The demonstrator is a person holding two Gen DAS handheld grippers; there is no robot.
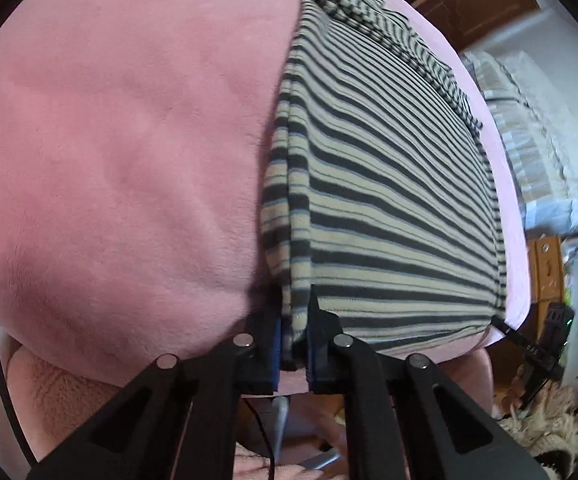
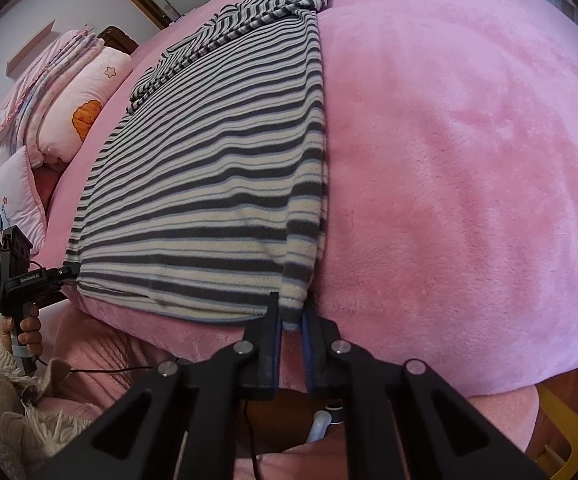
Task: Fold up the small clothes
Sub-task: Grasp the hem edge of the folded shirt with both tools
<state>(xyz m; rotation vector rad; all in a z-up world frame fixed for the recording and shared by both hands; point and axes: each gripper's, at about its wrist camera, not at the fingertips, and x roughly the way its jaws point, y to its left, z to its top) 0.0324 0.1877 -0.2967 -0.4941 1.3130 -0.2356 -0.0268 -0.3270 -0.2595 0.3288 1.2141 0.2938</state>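
Gripping the near hem of the beige-and-charcoal striped fleece garment at its two corners, we hold it flat on the soft pink plush blanket that covers the bed. Our left gripper is clamped on the garment's near left corner, where the layered side edge bunches between the blue-lined fingers. Our right gripper is pinched on the opposite near corner, its jaws drawn in tight around the doubled hem. In the right wrist view the other tool shows at the far left, touching the hem.

We hold both corners at once because a limp fleece panel sags and skews if only one end is lifted; two matched grips keep the hem straight. The garment lies lengthwise away from us, its far end crumpled near the top of the blanket, with the sides apparently already turned in, so we judge the next fold to be bringing the near hem over toward that far end. The pink patterned pillows sit well apart at the side, out of the way. The thick pile may cling and drag the lower layer.
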